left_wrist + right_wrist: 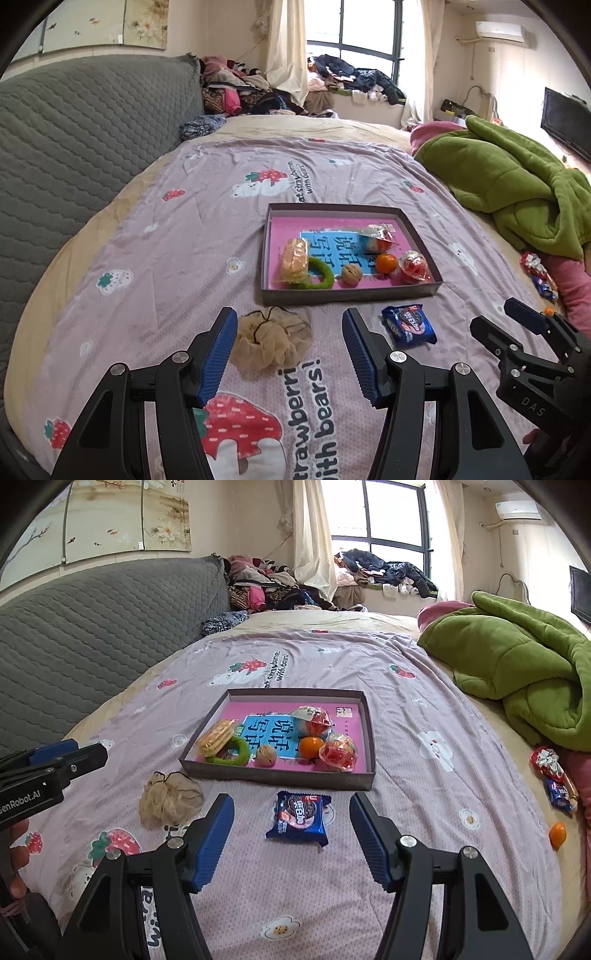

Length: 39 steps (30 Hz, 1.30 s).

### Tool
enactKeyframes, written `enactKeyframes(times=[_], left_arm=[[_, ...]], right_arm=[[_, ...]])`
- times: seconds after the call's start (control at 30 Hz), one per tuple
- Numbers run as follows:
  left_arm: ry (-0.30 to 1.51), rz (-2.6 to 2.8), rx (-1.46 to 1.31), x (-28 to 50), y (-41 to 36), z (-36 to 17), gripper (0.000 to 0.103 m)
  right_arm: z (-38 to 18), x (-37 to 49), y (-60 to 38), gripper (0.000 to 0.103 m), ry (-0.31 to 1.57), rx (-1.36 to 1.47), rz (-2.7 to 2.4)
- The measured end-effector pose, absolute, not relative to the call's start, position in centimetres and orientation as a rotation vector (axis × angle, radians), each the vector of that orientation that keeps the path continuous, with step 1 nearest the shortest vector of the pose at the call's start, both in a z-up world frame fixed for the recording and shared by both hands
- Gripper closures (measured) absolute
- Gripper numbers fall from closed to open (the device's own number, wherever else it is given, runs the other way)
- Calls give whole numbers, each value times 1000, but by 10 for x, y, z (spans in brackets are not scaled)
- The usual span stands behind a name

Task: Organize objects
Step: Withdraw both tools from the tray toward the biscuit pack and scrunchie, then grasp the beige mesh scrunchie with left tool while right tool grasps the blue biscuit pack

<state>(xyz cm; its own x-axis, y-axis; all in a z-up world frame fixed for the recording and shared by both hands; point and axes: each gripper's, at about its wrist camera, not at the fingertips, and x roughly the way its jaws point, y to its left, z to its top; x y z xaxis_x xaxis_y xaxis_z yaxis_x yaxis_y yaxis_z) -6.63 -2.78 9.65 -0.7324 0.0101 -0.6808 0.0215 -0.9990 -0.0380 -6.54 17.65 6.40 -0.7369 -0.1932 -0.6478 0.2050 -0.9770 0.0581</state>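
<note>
A shallow grey tray (351, 293) (280, 775) with a pink book bottom lies on the bed. It holds a biscuit pack (294, 259), a green ring (320, 275), a walnut (351, 274), an orange (387, 263) and two wrapped snacks (414, 266). In front of it lie a beige hair scrunchie (271, 341) (170, 800) and a blue cookie packet (408, 325) (300, 818). My left gripper (290, 354) is open, with the scrunchie just ahead between its fingers. My right gripper (291, 838) is open, with the cookie packet between its fingers.
A green blanket (517, 188) is heaped at the right. Loose wrapped sweets (554, 775) and a small orange (557, 834) lie at the bed's right edge. A grey padded headboard (74, 147) runs along the left. Clothes are piled by the window.
</note>
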Motion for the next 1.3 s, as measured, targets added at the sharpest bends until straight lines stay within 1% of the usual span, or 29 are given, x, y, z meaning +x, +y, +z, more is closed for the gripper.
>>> enactKeyframes(times=[0.17, 0.67, 1.3], left_arm=[[89, -2906, 1158, -58, -29, 87, 42], [57, -2881, 1227, -51, -24, 50, 42], [65, -2838, 1326, -73, -29, 1, 42]], right_arm=[[58, -57, 176, 38, 54, 1025, -2755], [32, -53, 172, 38, 69, 1079, -2739], [-6, -87, 168, 39, 60, 1196, -2726]])
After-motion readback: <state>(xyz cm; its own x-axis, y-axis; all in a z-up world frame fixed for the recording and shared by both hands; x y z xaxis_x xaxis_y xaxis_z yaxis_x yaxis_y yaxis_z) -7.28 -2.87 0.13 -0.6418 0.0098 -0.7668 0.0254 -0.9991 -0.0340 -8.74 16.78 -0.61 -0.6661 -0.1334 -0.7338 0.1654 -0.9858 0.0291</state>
